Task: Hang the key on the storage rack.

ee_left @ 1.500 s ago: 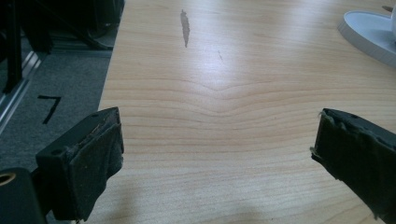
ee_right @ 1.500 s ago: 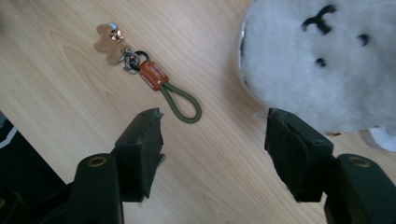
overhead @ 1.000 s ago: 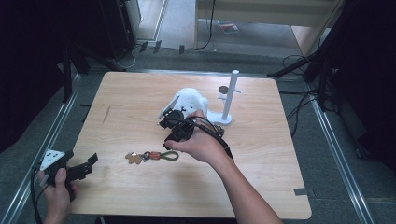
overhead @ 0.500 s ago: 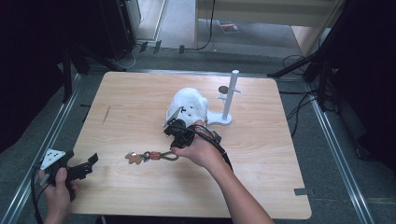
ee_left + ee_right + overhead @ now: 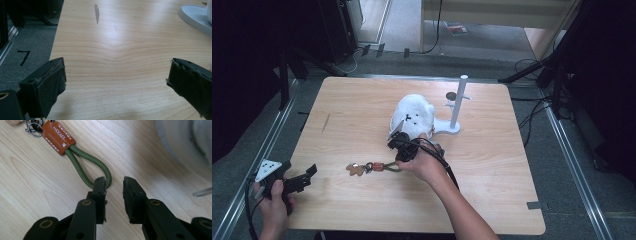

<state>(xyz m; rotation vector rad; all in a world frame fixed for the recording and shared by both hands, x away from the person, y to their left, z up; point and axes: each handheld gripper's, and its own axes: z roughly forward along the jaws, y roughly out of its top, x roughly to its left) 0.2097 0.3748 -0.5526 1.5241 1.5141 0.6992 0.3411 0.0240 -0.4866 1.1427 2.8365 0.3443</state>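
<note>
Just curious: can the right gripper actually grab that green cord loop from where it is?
Probably yes: the right gripper sits at the green cord loop, bare table around it, though the loop's end lies beside one jaw, not between them.

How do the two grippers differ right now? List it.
The left gripper stands wide open over bare table at the near left edge; the right gripper has its jaws nearly together, just been closing beside the green cord loop of the keychain mid-table, not yet pinching it. Both have black padded jaws.
</note>
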